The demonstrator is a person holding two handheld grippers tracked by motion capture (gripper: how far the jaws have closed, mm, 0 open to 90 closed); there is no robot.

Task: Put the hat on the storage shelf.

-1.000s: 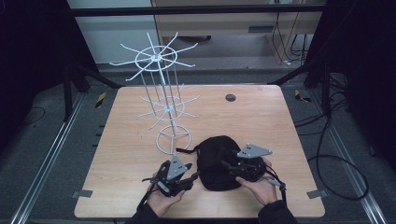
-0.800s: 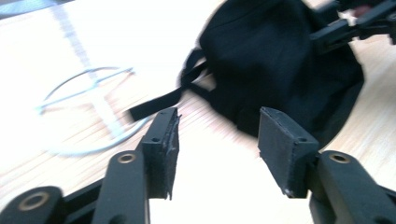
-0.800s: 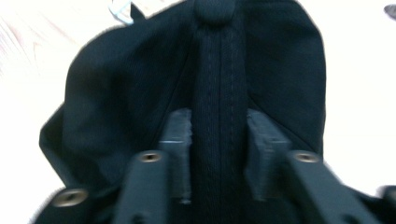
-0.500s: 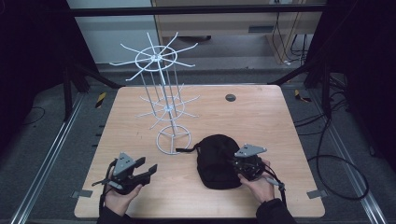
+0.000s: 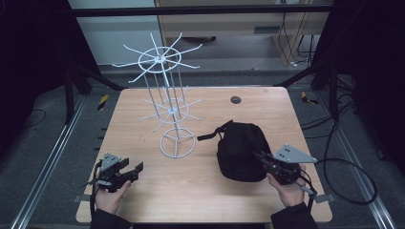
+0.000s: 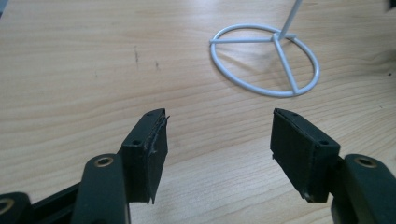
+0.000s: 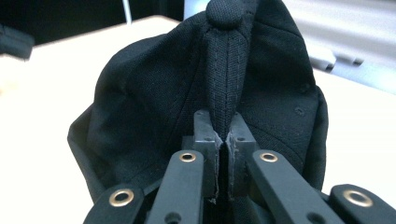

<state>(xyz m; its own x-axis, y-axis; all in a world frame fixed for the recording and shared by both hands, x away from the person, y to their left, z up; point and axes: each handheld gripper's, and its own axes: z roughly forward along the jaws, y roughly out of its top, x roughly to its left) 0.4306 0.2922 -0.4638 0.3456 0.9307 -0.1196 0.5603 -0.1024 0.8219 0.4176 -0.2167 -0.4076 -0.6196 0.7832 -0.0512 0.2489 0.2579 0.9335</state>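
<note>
So the left gripper (image 5: 125, 172) has pulled right off the black cap (image 5: 241, 151) — a second ago it sat snug against the cap's left edge next to the other one, and now it's way out at the near-left corner of the table (image 5: 191, 200), jaws spread wide with nothing between them but bare wood (the left gripper view looks straight over the tabletop at the ring base of the white wire rack (image 6: 265, 60)). The right gripper (image 5: 261, 157) hasn't budged much; its jaws are pressed together on a fold of the cap's crown along a seam, button on top visible just past them in the right gripper view (image 7: 223, 140). The cap itself sits on the table at near right, strap poking out toward the rack. My read — the cap's now a one-handed job, probably getting lifted toward one of the rack's arms next.
</note>
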